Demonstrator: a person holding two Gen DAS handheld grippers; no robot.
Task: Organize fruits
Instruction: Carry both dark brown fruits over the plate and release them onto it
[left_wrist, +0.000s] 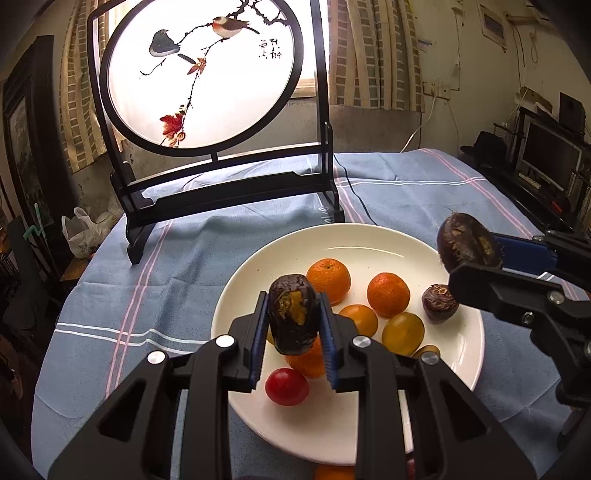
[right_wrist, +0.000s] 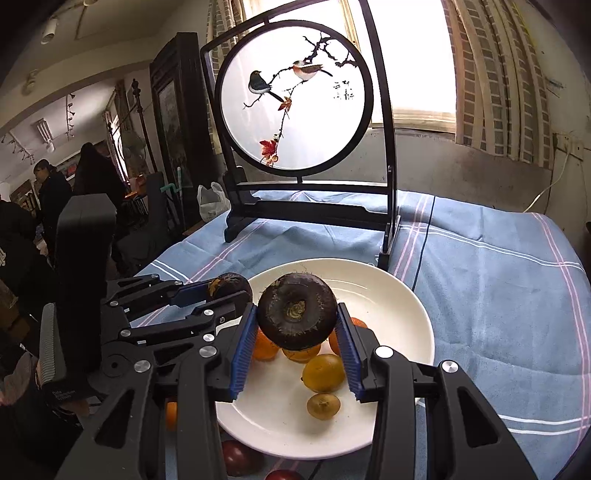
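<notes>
A white plate (left_wrist: 373, 236) on the blue cloth holds several oranges (left_wrist: 328, 278), yellow fruits (left_wrist: 402, 332), a red fruit (left_wrist: 287, 386) and a dark wrinkled fruit (left_wrist: 439, 302). My left gripper (left_wrist: 293, 314) is shut on a dark purple fruit (left_wrist: 291, 314) with a torn yellow patch, above the plate's near left side. My right gripper (right_wrist: 297, 321) is shut on another dark round fruit (right_wrist: 297, 312), held above the plate (right_wrist: 399, 295). In the left wrist view the right gripper (left_wrist: 476, 254) and its fruit (left_wrist: 467, 240) hang over the plate's right rim.
A black-framed round screen painted with birds (left_wrist: 199, 74) stands at the back of the table, with a black cable (left_wrist: 354, 192) beside its foot. Loose fruits lie off the plate near the front edge (right_wrist: 240, 458). People stand far left (right_wrist: 51, 192).
</notes>
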